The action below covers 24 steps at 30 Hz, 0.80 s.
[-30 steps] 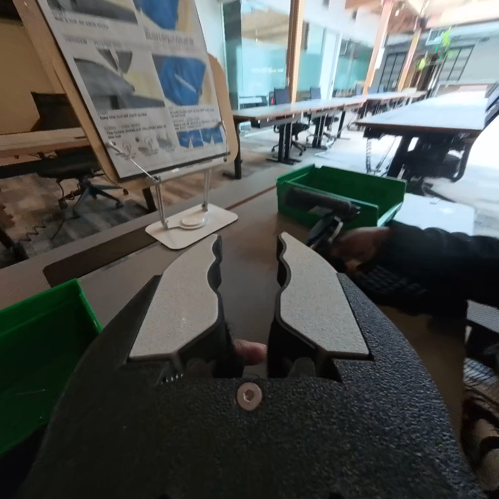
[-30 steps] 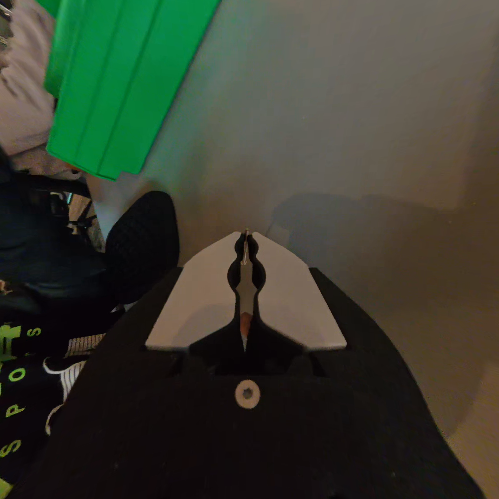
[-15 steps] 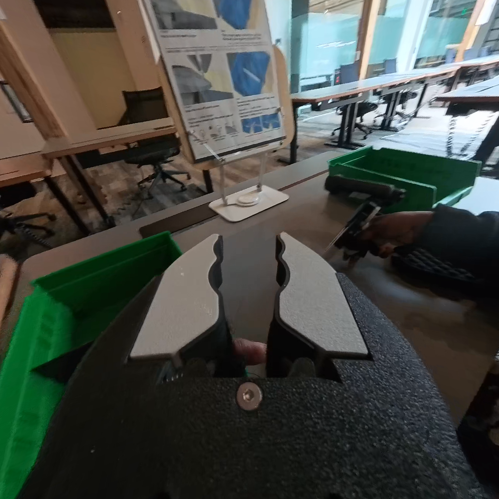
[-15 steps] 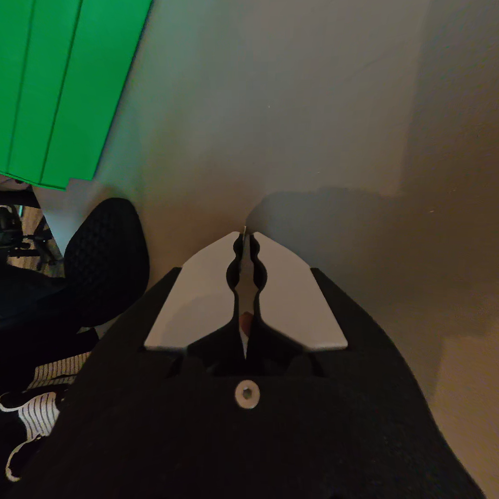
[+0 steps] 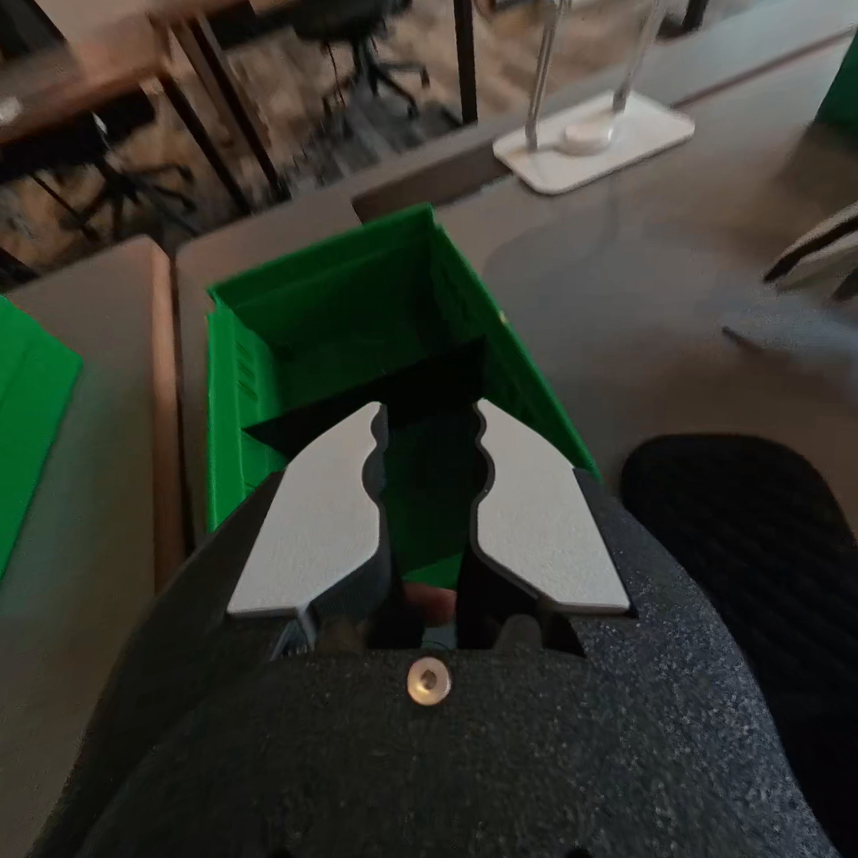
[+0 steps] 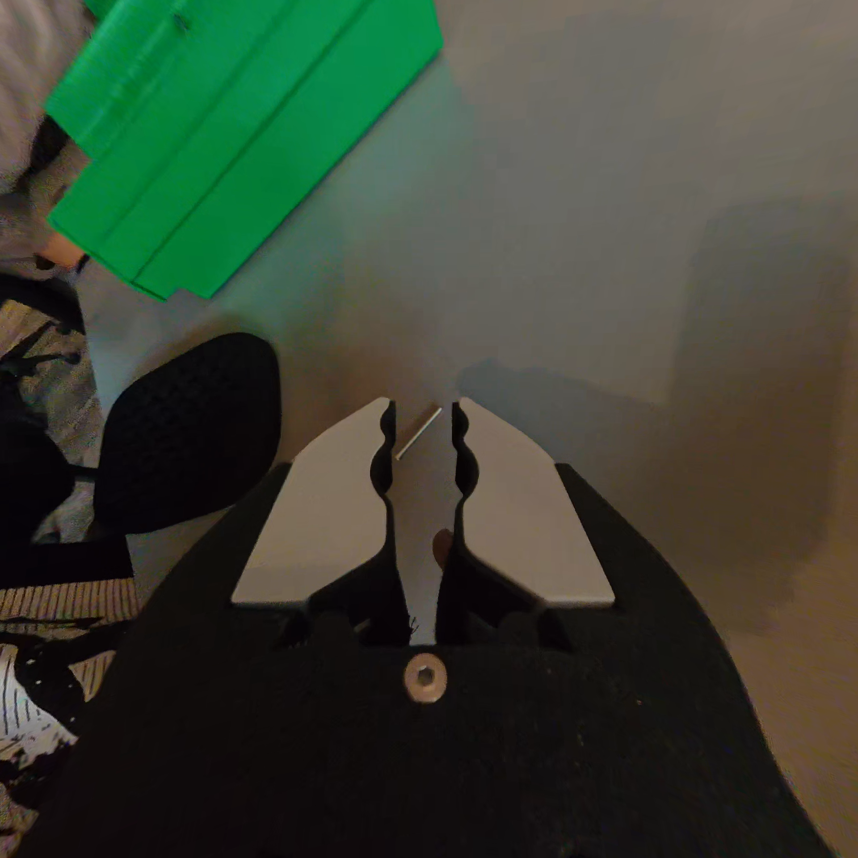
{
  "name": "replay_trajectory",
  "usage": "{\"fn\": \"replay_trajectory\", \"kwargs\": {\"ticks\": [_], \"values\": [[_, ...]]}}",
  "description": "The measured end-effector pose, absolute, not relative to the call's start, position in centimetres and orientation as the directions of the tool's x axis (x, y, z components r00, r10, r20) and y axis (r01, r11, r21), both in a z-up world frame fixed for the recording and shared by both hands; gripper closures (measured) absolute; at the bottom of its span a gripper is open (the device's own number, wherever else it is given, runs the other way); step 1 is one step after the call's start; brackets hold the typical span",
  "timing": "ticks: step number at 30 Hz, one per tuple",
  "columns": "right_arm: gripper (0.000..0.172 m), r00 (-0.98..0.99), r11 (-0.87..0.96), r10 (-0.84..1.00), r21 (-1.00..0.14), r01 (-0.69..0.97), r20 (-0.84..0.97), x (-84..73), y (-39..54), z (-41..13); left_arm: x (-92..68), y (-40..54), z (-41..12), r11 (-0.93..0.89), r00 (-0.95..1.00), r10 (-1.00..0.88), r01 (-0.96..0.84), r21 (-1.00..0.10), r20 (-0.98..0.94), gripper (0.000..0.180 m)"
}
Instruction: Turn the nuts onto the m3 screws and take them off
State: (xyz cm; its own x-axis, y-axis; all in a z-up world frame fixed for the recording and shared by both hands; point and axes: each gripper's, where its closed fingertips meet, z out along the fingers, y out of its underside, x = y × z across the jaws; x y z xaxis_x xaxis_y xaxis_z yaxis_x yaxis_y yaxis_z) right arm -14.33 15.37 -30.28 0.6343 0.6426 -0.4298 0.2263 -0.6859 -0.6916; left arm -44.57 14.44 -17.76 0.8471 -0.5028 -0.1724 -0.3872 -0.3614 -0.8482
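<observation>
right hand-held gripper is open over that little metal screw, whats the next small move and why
Probably lift the right hand-held gripper straight up. Its fingers are apart and the thin screw lies slanted on the table between them, gripped by neither, so it looks released. Meanwhile the open left hand-held gripper hangs over the green bin.
</observation>
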Motion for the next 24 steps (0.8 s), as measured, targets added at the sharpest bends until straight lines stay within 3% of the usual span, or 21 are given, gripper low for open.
{"fn": "replay_trajectory", "kwargs": {"ticks": [3,6,13,18,24], "values": [[0.149,0.587,-0.638,0.689,-0.74,0.214,-0.425,-14.1,15.4,-28.9,-45.4,15.5,-21.1,-0.52,0.817,-0.567,-0.458,-0.721,-0.109,0.152],[0.149,0.565,-0.611,0.709,-0.768,0.193,-0.423,-13.6,15.7,-28.1,-46.0,16.2,-24.6,-0.651,0.779,-0.625,-0.552,-0.521,-0.044,0.156],[0.149,0.544,-0.6,0.712,-0.787,0.142,-0.445,-12.9,15.9,-27.7,-46.2,17.6,-30.9,-0.761,0.754,-0.647,-0.63,-0.154,0.113,0.163],[0.149,0.543,-0.599,0.711,-0.789,0.135,-0.447,-12.6,15.8,-27.8,-46.7,18.1,-33.0,-0.784,0.775,-0.62,-0.617,-0.064,0.12,0.166],[0.149,0.545,-0.585,0.714,-0.802,0.121,-0.439,-12.4,15.9,-27.3,-46.7,18.4,-33.8,-0.794,0.786,-0.607,-0.606,-0.049,0.115,0.166]]}}
